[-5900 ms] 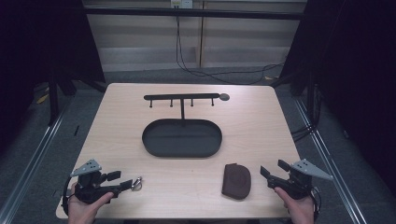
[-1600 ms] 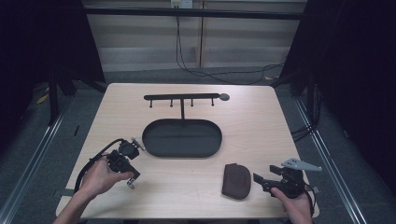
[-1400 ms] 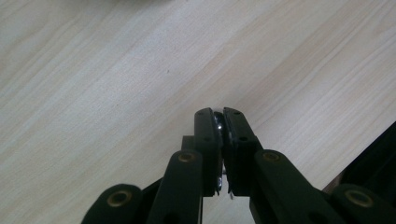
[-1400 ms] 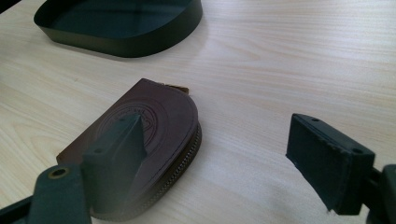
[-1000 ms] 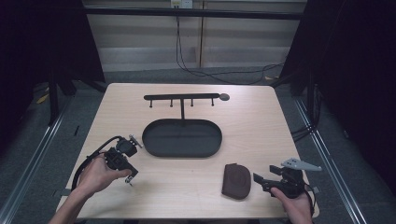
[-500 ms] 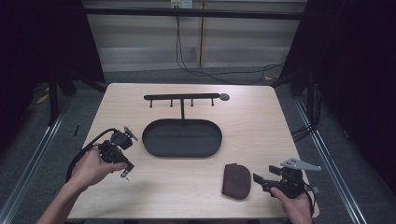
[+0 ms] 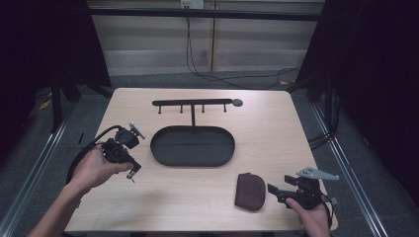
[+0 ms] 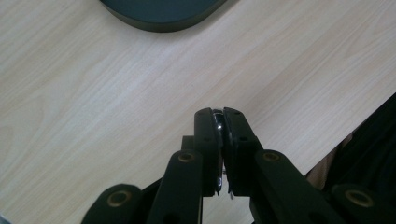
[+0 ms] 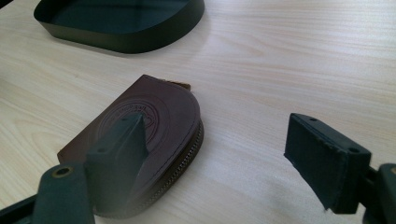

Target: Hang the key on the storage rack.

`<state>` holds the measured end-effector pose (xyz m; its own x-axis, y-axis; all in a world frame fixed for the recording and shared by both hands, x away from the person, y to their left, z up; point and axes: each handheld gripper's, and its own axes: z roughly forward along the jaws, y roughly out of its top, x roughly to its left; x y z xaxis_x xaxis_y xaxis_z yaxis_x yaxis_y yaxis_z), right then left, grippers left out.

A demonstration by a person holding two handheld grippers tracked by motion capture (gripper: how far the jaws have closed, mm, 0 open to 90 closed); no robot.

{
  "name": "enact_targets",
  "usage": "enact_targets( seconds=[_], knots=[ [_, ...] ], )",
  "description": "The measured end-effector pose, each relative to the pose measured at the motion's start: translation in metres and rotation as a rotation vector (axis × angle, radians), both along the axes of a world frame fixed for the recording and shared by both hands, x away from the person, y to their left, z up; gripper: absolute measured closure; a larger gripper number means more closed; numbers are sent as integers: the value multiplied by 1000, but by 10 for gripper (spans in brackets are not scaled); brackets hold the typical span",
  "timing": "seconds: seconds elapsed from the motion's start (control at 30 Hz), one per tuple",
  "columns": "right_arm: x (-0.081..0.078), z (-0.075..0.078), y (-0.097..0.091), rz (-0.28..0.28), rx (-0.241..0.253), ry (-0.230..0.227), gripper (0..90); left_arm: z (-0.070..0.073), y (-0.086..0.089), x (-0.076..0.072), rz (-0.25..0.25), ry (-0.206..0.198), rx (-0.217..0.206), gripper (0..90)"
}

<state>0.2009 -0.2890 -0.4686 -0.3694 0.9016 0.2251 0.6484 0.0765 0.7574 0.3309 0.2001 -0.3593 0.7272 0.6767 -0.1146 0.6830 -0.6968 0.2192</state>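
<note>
My left gripper (image 7: 133,167) hovers over the table's left side, just left of the black oval tray (image 7: 193,165). It is tipped downward and shut on a thin shiny metal piece (image 8: 217,119), possibly a key; a small bit of it hangs below the jaws (image 7: 132,177). A brown round-ended leather zip pouch (image 7: 250,191) lies flat near the front right. My right gripper (image 7: 272,189) rests on the table just right of the pouch, open, its left jaw in front of the pouch (image 9: 159,112) and nothing between its fingers.
A black rack with several small hooks (image 7: 192,102) stands behind the tray, with a round disc (image 7: 237,102) at its right end. The tray's wall (image 9: 130,43) is beyond the pouch. The table's front edge lies close to both hands.
My left gripper has moved left and farther from me, beside the tray, still shut on the metal piece. The right gripper has stayed by the pouch.
</note>
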Motion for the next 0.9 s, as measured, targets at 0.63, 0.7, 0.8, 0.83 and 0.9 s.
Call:
enact_targets(
  seconds=[0.63, 0.7, 0.8, 0.83, 0.9],
  knots=[
    [0, 0, 0, -3, 0, 3, 206, 29, -7, 21, 30, -30, -1, 853],
    [0, 0, 0, -3, 0, 3, 206, 32, -8, 24, 27, -29, -6, 853],
    [0, 0, -1, -3, 1, 3, 206, 38, -9, 28, 36, -32, -4, 853],
    [0, 0, -1, -3, 1, 3, 206, 38, -9, 28, 36, -32, -4, 853],
    [0, 0, -1, -3, 1, 2, 206, 45, -10, 30, 40, -41, -10, 853]
  ],
)
